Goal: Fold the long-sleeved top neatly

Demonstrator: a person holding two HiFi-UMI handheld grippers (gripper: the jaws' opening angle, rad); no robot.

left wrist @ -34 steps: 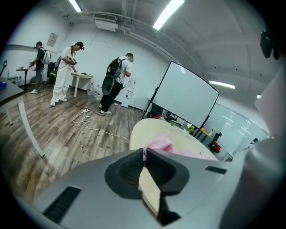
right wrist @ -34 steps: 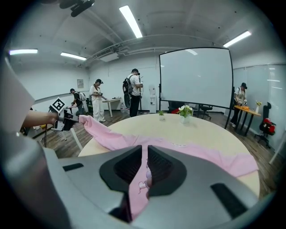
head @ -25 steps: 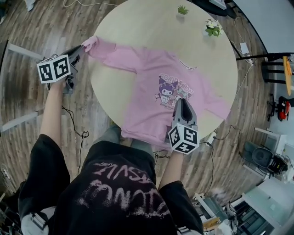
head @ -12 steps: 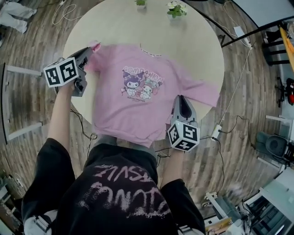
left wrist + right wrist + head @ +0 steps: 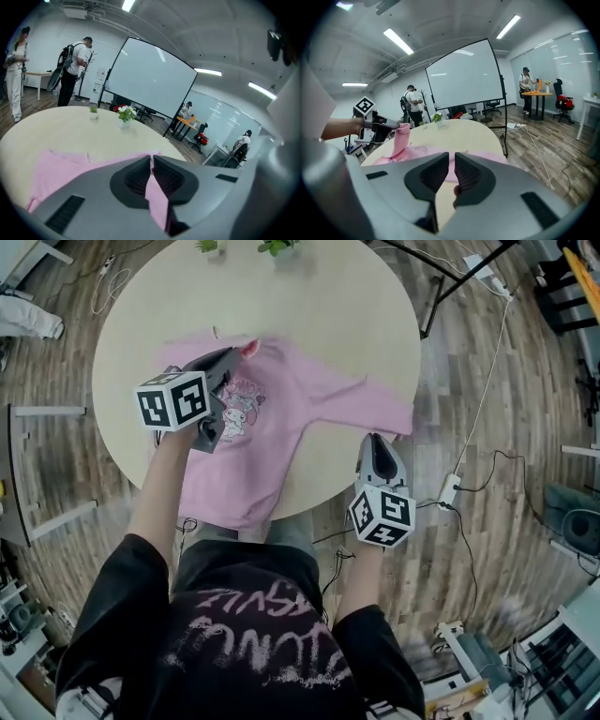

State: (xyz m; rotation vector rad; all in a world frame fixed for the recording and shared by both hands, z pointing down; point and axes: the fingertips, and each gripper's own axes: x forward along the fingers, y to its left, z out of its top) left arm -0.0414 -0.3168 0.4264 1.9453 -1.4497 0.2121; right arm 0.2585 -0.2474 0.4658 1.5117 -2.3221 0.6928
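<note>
A pink long-sleeved top with a cartoon print lies face up on the round beige table, its hem hanging over the near edge. My left gripper is shut on the left sleeve's cuff and holds it above the chest, so the sleeve is folded over the print. In the left gripper view a pink strip runs between the pads of that gripper. My right gripper hovers at the table's near right edge, just short of the right sleeve's end. Its jaws are shut to a slit with nothing in them.
Two small potted plants stand at the table's far edge. A power strip with cables lies on the wood floor to the right. Metal frames stand on the left. A projection screen and people are beyond the table.
My left gripper has carried the cuff from beyond the table's left edge to the right, over the top's chest. My right gripper has gone from the hem area rightward to the right sleeve's end.
</note>
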